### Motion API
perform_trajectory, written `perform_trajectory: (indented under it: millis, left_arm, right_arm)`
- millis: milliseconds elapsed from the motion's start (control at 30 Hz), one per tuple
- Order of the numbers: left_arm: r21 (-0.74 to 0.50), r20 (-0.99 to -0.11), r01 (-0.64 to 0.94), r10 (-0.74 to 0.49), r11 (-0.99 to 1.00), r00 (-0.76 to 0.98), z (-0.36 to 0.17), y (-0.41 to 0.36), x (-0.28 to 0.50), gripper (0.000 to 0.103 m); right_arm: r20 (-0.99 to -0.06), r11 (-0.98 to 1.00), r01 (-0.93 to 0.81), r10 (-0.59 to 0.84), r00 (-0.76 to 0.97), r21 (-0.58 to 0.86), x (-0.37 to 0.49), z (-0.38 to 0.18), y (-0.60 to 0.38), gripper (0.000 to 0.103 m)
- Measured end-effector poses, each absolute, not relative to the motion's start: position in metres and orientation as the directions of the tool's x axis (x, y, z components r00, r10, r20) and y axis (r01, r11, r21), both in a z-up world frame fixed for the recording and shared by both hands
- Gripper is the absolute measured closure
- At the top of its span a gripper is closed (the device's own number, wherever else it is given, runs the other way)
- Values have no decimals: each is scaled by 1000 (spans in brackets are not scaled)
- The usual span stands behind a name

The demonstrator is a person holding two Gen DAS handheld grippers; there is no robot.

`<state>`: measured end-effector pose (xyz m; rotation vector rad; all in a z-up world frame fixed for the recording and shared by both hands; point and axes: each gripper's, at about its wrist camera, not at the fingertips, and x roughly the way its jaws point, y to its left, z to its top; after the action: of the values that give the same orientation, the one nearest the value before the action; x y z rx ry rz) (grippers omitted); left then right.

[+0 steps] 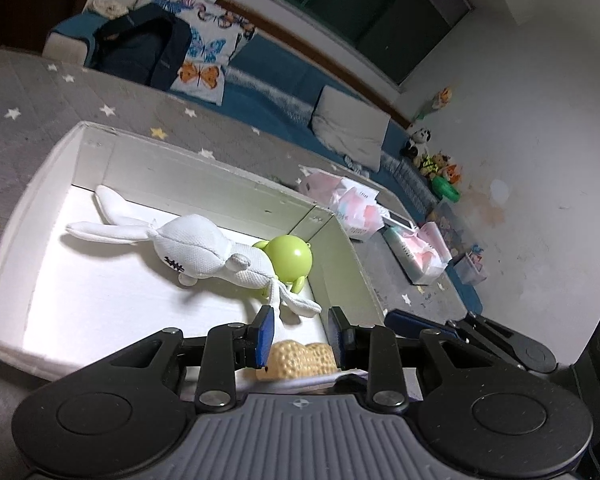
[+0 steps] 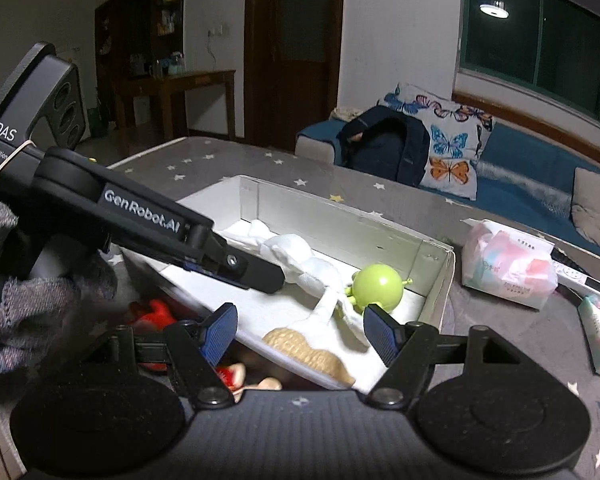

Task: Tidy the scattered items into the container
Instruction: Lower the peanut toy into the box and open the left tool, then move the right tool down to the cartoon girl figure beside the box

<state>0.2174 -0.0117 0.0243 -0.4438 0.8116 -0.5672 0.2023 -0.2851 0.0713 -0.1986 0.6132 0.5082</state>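
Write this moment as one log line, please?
left gripper: open, over box | right gripper: open | in box: white bunny, green toy, beige toy

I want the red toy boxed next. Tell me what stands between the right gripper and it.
The white box does: its near edge looks lifted and overhangs the red toy, which lies outside, partly under it. The left gripper reaches in above. The right gripper is open over the box's near end.

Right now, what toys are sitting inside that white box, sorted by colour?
White: 1, the white plush rabbit
Green: 1, the green round figure
Tan: 1, the tan bumpy toy, near the front edge of the white box
Total: 3
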Motion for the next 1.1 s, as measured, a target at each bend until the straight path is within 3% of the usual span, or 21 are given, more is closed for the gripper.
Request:
perform_trajectory:
  millis: [300,600,700,1100]
  left_arm:
    - [-542,-513,309,-599,781,614,34,1,171,72]
    - [-538,-529,309,-600,784,600,21,-8,145,71]
    - [-521,-539,309,-588,796,603,18,-12,140,71]
    - [-531,-562,278,-579,800,590,4,-15,145,70]
  right_arm:
    - [-597,870,-493,393,699,-4,165,53,-289,31]
    - [-607,895,-446,360,708,11,145,35,-291,29]
    - [-613,904,-427,350,708,21,144,31,-292,25]
    - [-620,917,-393,346,704,65,148,17,-282,25]
